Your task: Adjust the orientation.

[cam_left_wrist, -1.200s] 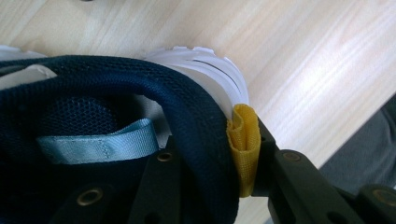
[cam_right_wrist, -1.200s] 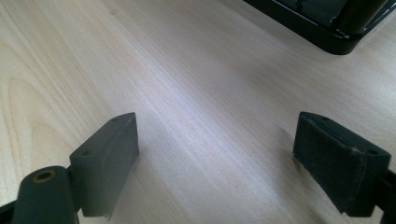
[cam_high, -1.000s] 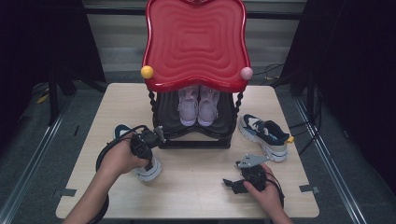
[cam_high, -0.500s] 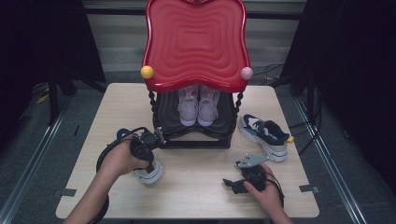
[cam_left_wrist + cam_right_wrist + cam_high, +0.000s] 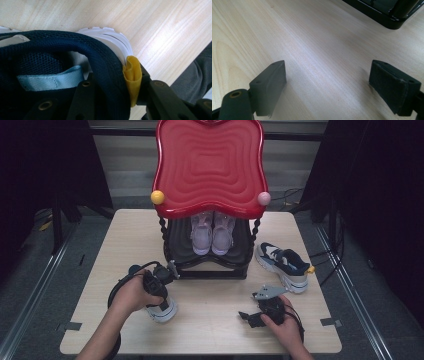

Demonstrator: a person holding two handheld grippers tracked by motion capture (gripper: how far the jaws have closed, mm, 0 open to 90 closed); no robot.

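Left gripper view shows the navy sneaker close up: dark blue mesh collar, a pale blue webbing strip inside, a white ridged sole at the heel and a yellow pull loop at the back. One black jaw sits inside the shoe's opening and the other stands outside against the yellow loop, so the heel collar lies clamped between them; these jaws have just been opening slightly with the heel between them. High view places the left gripper and this sneaker on the tabletop toward its near left corner, just in front of the black rack. Right gripper rests near the near right edge, jaws spread wide over bare wood.
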